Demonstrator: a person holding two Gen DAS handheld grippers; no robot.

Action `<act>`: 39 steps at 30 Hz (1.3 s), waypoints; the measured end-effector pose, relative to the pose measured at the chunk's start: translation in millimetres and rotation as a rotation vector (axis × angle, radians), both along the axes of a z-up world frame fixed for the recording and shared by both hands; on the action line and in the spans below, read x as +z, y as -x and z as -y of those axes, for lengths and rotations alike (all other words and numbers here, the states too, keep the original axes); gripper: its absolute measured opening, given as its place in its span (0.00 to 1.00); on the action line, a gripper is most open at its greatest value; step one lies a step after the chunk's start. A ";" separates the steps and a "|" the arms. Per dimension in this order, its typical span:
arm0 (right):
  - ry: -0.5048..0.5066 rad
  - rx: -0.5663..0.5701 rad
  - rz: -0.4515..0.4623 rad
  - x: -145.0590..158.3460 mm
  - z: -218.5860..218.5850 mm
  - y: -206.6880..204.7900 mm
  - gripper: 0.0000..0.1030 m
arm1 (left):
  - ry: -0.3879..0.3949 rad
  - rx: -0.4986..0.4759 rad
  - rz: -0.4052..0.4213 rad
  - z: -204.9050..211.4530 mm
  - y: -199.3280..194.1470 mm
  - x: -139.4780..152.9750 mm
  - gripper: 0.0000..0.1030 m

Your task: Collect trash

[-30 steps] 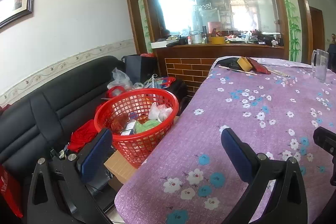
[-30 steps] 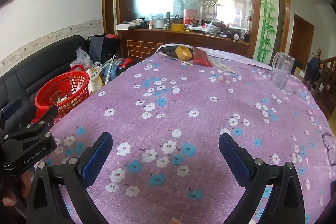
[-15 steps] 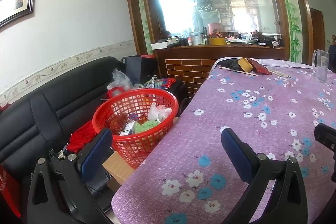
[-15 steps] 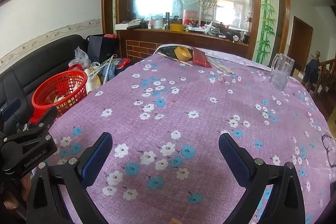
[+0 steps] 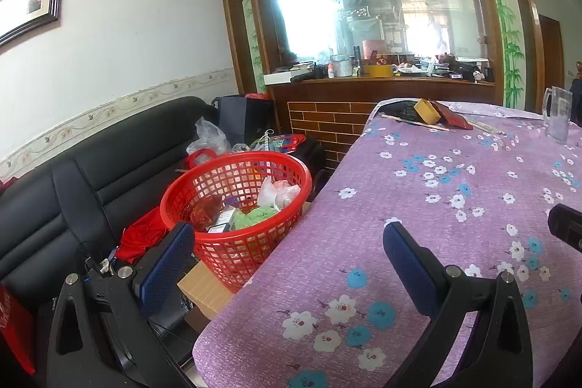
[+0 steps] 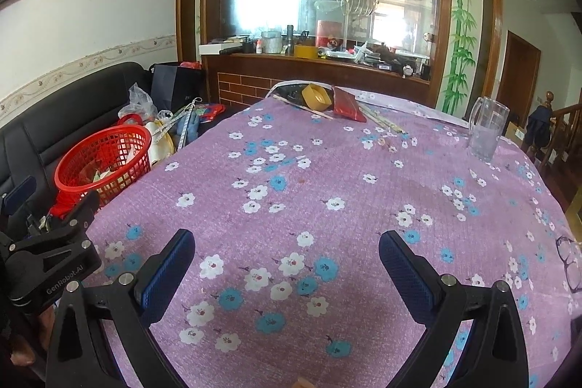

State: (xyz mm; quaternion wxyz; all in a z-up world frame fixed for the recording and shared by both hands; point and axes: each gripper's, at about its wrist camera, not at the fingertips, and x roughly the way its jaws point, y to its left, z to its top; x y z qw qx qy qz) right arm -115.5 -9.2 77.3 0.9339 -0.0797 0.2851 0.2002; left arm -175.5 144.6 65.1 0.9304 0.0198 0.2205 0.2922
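Note:
A red mesh basket [image 5: 232,231] sits beside the table's left edge, holding crumpled paper, a green wad and small boxes; it also shows in the right wrist view [image 6: 105,151]. My left gripper [image 5: 287,250] is open and empty, straddling the table edge just in front of the basket. My right gripper [image 6: 287,260] is open and empty, low over the purple flowered tablecloth [image 6: 327,191]. The left gripper's body [image 6: 47,257] shows at the right wrist view's left edge.
At the table's far end lie a yellow tape roll [image 6: 316,96], a red packet [image 6: 349,104] and sticks. A glass pitcher [image 6: 485,130] stands far right. Eyeglasses [image 6: 569,264] lie at the right edge. A black sofa [image 5: 72,177] with bags is on the left.
Both grippers have drifted slightly back from the table; the basket sits a little farther left in both views. Both stay open and empty.

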 end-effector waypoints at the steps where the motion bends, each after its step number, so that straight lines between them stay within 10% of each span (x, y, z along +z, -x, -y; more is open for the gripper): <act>1: 0.001 0.000 0.003 1.0 -0.6 -0.2 1.00 | 0.001 -0.002 -0.001 -0.1 -0.2 -0.3 1.00; 31: -0.001 -0.003 0.010 7.5 -0.3 3.7 1.00 | -0.005 -0.023 -0.005 5.3 1.9 3.7 1.00; 39: -0.013 -0.083 -0.066 -4.5 23.6 -16.8 1.00 | 0.041 -0.183 -0.146 32.8 -41.9 1.2 1.00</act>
